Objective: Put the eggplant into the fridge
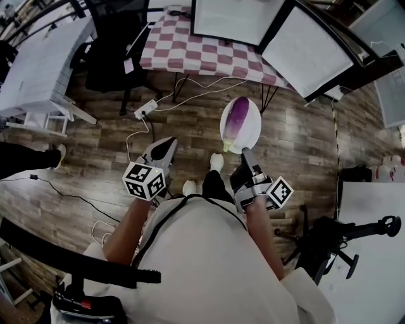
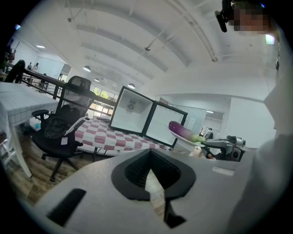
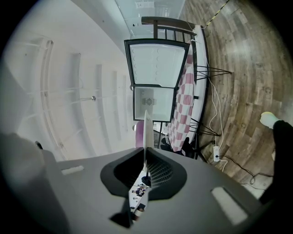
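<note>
**A:** Where's the eggplant (image 1: 237,120)?

**B:** It lies on a white plate (image 1: 254,130), and the right gripper (image 1: 247,154) has that plate by the near rim. In the right gripper view the thin white edge runs straight between the jaws, which are clamped on it. So the plate is gripped, not the vegetable.

**A:** And the left gripper (image 1: 163,150)?

**B:** It's empty. Its jaws are drawn together, with only a sliver of the wooden floor (image 1: 190,126) showing between them. It hangs beside the plate, apart from it and touching nothing.

**A:** How does the eggplant sit relative to the fingers?

**B:** Just beyond the right fingertips. Its long axis runs away from the person. The green stem end is nearest the jaws and the fat purple end points out towards the checkered table (image 1: 190,50).

**A:** And the fridge (image 1: 237,19)?

**B:** It stands on that table, ahead of the person and well apart from the plate. Its door (image 1: 310,50) is swung wide to the right, and the white inside faces the grippers.

**A:** So which hand does the work?

**B:** The right one, I'd say. It already carries the load, and the eggplant's axis roughly lines up with the opening. The plate needs carrying forward over the floor and kept level, since nothing pins the eggplant down and it could roll off sideways.
</note>
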{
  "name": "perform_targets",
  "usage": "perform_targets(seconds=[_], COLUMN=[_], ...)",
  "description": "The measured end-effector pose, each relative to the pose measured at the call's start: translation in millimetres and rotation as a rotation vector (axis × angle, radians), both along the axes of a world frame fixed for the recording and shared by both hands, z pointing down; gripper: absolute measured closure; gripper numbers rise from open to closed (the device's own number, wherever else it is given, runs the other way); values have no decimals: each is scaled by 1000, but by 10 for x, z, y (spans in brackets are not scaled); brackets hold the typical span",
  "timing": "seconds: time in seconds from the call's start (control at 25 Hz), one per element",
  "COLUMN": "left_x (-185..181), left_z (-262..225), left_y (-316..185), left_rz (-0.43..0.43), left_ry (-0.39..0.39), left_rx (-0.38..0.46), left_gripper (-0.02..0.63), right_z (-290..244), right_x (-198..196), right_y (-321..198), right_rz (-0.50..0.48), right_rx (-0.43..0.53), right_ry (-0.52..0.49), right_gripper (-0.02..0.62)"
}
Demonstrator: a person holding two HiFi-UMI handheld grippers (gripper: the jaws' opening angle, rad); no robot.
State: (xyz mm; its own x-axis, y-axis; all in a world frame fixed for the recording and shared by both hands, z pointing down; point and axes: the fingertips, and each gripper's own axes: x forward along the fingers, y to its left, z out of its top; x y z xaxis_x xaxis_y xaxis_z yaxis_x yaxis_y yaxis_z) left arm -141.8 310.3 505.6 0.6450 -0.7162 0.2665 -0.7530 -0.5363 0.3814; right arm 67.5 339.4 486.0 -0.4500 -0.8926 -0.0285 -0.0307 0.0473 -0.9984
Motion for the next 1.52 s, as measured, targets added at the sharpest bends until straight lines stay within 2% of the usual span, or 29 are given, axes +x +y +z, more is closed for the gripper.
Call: perform_targets(seconds=[0.48, 1.16, 1.52], left_x=[157, 697, 1037], left_z=[30, -176, -213], left_y=[-557, -1823, -2306], left_rz=[-24, -48, -103], left_ry=[-17, -26, -42], left_rx=[-15, 15, 11], left_gripper=[604, 604, 604], right_z=[56, -52, -74], right_x=[89, 596, 921], right_y=[-665, -1943, -2530], right_rz=[-50, -90, -171], right_rx=[-11, -2, -4], right_ry=[-10, -6, -3], right_gripper=[568, 568, 568])
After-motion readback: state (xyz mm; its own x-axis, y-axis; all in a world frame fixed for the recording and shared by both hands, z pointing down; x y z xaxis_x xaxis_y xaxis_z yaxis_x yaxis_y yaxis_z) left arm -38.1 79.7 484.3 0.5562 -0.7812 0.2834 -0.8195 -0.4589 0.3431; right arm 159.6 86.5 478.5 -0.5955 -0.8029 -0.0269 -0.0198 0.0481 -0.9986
